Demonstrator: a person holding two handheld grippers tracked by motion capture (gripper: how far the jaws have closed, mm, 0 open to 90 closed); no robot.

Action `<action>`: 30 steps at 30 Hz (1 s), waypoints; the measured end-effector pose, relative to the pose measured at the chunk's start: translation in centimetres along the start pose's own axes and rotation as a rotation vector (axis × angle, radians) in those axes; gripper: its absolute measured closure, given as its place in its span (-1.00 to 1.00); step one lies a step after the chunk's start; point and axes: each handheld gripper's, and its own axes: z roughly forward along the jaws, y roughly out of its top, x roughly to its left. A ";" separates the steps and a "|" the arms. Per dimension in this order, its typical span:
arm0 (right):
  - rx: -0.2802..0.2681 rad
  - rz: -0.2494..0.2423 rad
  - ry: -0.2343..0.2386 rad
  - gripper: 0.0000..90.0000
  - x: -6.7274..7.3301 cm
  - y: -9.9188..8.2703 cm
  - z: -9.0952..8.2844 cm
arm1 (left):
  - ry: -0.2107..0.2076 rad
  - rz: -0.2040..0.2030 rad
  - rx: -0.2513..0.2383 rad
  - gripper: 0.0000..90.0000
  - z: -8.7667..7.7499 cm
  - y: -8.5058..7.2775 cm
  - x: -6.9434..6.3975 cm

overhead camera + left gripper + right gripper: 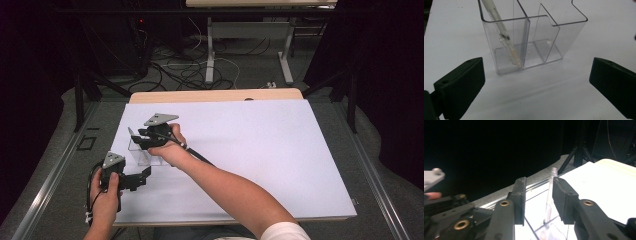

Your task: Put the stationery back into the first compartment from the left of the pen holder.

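A white pen (501, 37) stands slanted in the left compartment of a clear plastic holder (534, 42), its tip down on the holder's floor close to the middle divider and its upper end leaning up and to the left past the rim. The holder has three compartments as seen from the left gripper view; the other two hold nothing visible. In the high view the holder (145, 152) sits on the white sheet (260, 150) covering the table, at the near left part of the sheet.

In the right gripper view the upper end of the pen (551, 192) rises between the two black jaws of the right gripper (537, 198). The jaws stand a little apart; the pen lies close against the right-hand jaw, with a clear gap to the left-hand one. Whether that jaw touches the pen cannot be told. In the high view the right gripper (137, 140) is over the holder, the forearm reaching in from the near right.

The left gripper (534, 82) has its jaws wide apart with nothing between them, aimed at the holder from the near side and well short of it. In the high view it (142, 177) is held at the near left edge of the sheet, just near of the holder
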 end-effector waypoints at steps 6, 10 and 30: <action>-0.001 0.007 0.003 0.14 -0.4 -0.1 -2.4 | 0.005 -0.001 0.005 -0.99 0.0 0.0 -0.1; -0.018 -0.013 -0.009 0.08 -0.7 -0.5 -4.1 | 0.005 0.003 0.007 -0.99 0.1 0.0 -0.2; 0.005 -0.077 -0.146 -0.65 -5.3 -5.8 -15.7 | 0.006 -0.005 0.011 -0.99 0.2 0.0 -0.3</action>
